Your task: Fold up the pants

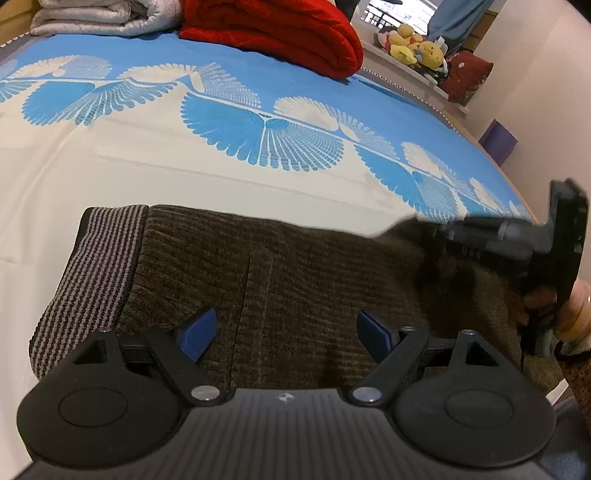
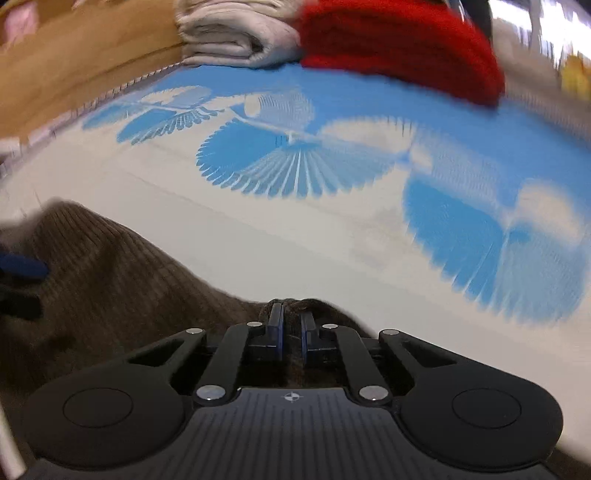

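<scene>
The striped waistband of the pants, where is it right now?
In the left wrist view the striped waistband lies at the left end of the brown pants, flat on the bedsheet, beside the open left gripper.

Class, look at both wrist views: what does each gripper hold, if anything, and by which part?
The right gripper is shut on a bunched fold at the edge of the brown pants. The left gripper is open above the pants and holds nothing.

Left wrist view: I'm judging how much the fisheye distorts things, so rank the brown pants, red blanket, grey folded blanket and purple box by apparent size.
1. brown pants, though nearness to the camera inflates them
2. red blanket
3. grey folded blanket, partly cut off by the frame edge
4. purple box
</scene>
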`<action>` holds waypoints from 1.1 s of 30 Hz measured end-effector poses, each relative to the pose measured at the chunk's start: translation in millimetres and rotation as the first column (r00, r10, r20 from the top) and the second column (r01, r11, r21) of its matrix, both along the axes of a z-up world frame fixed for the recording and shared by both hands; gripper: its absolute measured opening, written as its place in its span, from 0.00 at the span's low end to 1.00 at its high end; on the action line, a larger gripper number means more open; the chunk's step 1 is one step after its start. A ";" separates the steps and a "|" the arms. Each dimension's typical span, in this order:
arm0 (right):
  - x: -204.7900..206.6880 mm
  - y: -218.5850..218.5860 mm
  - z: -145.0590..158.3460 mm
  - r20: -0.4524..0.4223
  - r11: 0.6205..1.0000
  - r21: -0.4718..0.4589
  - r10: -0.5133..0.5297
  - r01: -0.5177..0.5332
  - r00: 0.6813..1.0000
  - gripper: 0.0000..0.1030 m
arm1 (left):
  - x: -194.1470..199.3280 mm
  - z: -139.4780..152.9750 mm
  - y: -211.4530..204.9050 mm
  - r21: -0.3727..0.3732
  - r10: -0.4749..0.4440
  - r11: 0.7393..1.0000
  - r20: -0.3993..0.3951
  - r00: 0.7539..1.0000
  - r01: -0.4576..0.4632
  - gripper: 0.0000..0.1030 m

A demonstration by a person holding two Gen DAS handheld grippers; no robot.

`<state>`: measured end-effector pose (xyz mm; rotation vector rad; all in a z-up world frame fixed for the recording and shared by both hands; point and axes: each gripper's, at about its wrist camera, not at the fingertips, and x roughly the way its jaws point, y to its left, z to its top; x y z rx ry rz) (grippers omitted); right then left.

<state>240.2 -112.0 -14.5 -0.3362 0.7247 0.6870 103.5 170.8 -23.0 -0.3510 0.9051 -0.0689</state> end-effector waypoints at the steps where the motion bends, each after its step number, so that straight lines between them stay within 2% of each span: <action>1: 1.2 -0.9 1.7 0.032 0.999 0.013 -0.031 0.031 0.999 0.06 | -0.3 -0.8 -0.7 0.009 -0.005 1.000 -0.005 1.000 0.005 0.85; 3: 8.2 -2.3 -6.0 0.035 0.995 0.034 -0.091 0.090 0.995 0.07 | -1.1 -1.8 -3.5 0.030 -0.020 0.999 -0.006 1.000 0.020 0.84; 5: 10.3 4.2 -29.6 0.044 0.993 -0.010 -0.115 0.115 0.992 0.07 | -2.6 -2.0 -5.5 0.047 -0.034 0.998 -0.005 0.999 0.034 0.84; 7: 1.0 13.1 -38.6 0.168 0.992 -0.055 -0.105 0.115 0.980 0.08 | -4.6 -1.9 -4.4 0.044 -0.037 0.998 -0.004 0.999 0.038 0.84; 9: 4.2 12.9 -30.1 0.213 0.979 -0.074 -0.172 0.191 0.962 0.09 | -6.7 -1.5 -2.0 0.034 -0.039 0.999 -0.004 0.999 0.039 0.84; 11: 19.4 -9.9 -10.6 0.143 0.955 0.007 -0.295 0.297 0.945 0.13 | -8.4 -1.2 -0.3 0.027 -0.041 0.999 -0.002 0.999 0.041 0.84; 13: 28.0 -34.9 6.0 0.046 0.940 0.094 -0.332 0.327 0.942 0.14 | -9.2 -0.8 0.1 0.027 -0.044 0.999 -0.001 0.999 0.044 0.84; 16: 22.4 -53.2 14.9 -0.097 0.962 0.161 -0.209 0.223 0.973 0.14 | -8.9 -0.9 -0.8 0.031 -0.042 0.999 -0.003 0.999 0.042 0.85; 18: 12.6 -46.5 6.5 -0.162 0.981 0.137 -0.116 0.139 0.980 0.13 | -7.9 -0.9 -1.8 0.033 -0.036 0.999 -0.005 0.999 0.036 0.85; 20: 6.1 -30.5 -15.7 -0.109 0.991 -0.001 -0.134 0.135 0.985 0.10 | -7.0 -0.7 -3.4 0.039 -0.031 0.999 -0.007 0.999 0.032 0.85; 22: 6.0 -26.2 -30.7 0.017 0.983 -0.023 -0.182 0.183 0.983 0.09 | -7.0 -0.7 -5.2 0.047 -0.031 0.998 -0.007 0.999 0.031 0.85; 24: 11.9 -22.1 -32.0 0.062 0.969 -0.055 -0.238 0.241 0.969 0.10 | -8.0 -0.7 -5.7 0.051 -0.035 0.998 -0.007 0.999 0.035 0.85; 26: 21.9 -28.4 -28.6 0.013 0.952 -0.058 -0.300 0.300 0.954 0.10 | -9.3 0.8 -4.5 0.045 -0.039 0.998 -0.011 0.999 0.040 0.85; 28: 22.5 -41.3 -19.9 -0.052 0.951 -0.004 -0.310 0.311 0.949 0.11 | -11.8 3.2 -1.2 0.036 -0.044 0.998 -0.014 0.999 0.044 0.85; 30: 7.4 -48.9 -6.0 -0.076 0.964 0.042 -0.259 0.263 0.963 0.16 | -14.9 5.0 2.1 0.032 -0.045 0.998 -0.018 0.999 0.046 0.85; 33: -26.8 -53.2 5.1 -0.128 0.987 0.091 -0.124 0.136 0.984 0.20 | -20.6 5.9 3.0 0.038 -0.059 0.997 -0.029 0.998 0.061 0.86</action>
